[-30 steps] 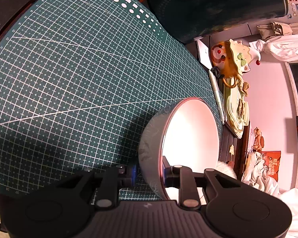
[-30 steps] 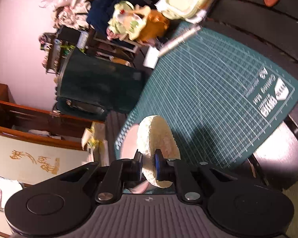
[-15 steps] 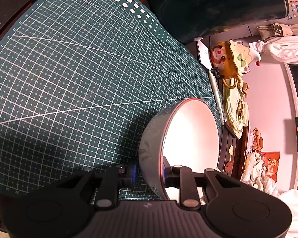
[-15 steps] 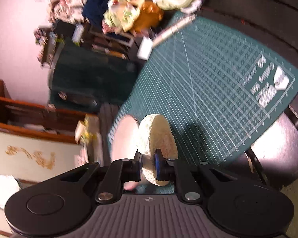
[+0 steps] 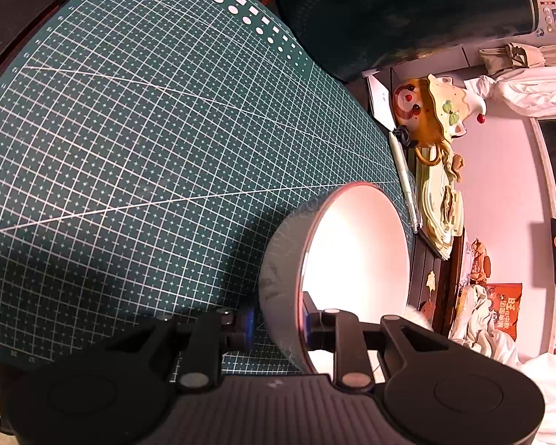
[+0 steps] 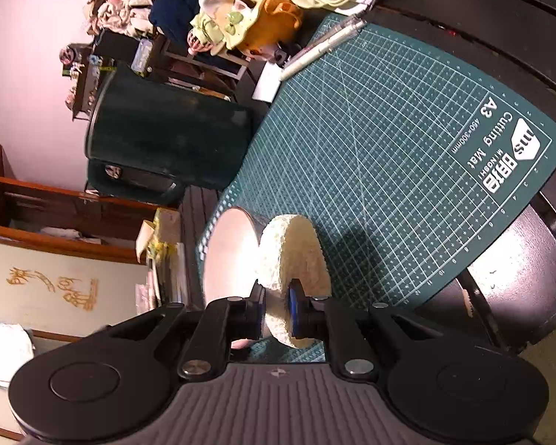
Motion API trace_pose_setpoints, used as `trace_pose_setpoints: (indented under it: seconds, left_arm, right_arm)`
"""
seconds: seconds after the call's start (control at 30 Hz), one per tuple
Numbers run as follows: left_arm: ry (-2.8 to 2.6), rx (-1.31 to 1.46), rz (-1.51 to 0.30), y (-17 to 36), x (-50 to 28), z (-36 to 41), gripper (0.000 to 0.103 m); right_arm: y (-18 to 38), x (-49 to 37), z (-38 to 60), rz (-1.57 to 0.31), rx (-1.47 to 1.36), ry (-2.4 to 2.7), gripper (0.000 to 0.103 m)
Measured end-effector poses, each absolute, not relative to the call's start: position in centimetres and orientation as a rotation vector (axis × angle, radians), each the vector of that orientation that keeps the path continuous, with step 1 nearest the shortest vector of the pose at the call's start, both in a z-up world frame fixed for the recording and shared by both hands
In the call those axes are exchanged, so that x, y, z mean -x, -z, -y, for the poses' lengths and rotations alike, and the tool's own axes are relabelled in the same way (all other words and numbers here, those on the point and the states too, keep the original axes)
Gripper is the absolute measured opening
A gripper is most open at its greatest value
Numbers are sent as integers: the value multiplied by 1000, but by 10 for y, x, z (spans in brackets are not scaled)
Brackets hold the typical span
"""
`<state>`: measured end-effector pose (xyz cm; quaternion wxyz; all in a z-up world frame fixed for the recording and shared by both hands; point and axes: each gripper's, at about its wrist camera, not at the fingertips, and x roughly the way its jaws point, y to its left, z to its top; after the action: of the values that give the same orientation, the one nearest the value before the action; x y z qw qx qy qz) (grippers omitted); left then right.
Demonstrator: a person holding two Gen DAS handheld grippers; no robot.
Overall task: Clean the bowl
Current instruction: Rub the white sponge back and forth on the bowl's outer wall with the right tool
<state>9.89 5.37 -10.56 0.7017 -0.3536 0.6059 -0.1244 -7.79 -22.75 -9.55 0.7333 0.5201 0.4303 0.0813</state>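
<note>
the left gripper (image 5: 278, 328) is clamped on the rim of the hard, smooth, breakable bowl (image 5: 356, 256) above the green mat (image 5: 148, 129), and the right gripper (image 6: 277, 309) squeezes a soft sponge (image 6: 296, 256) beside it.

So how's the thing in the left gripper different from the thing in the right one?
The left gripper pinches the wall of a bowl, one finger inside and one outside; the right gripper squeezes a sponge across its thickness. The bowl is smooth and hard, grey outside and white inside; the sponge is pale yellow, rough and soft. The bowl is hollow, the sponge a solid disc. Both are round, tipped on edge, above the green cutting mat.
</note>
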Motion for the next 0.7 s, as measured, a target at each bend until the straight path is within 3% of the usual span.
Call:
trace_pose_setpoints:
  seconds: [0.13, 0.33, 0.5, 0.7]
  left_arm:
    - [277, 785, -1348, 105, -99, -53, 23]
    - [278, 783, -1348, 108, -98, -55, 23]
    - [279, 782, -1348, 110, -98, -57, 23]
    - [279, 786, -1346, 109, -99, -54, 23]
  right_arm:
    - [88, 79, 231, -895, -1151, -203, 12]
    - [101, 78, 224, -967, -1122, -170, 12]
    - [89, 81, 235, -885, -1156, -181, 12]
    - [103, 78, 227, -969, -1140, -180, 12]
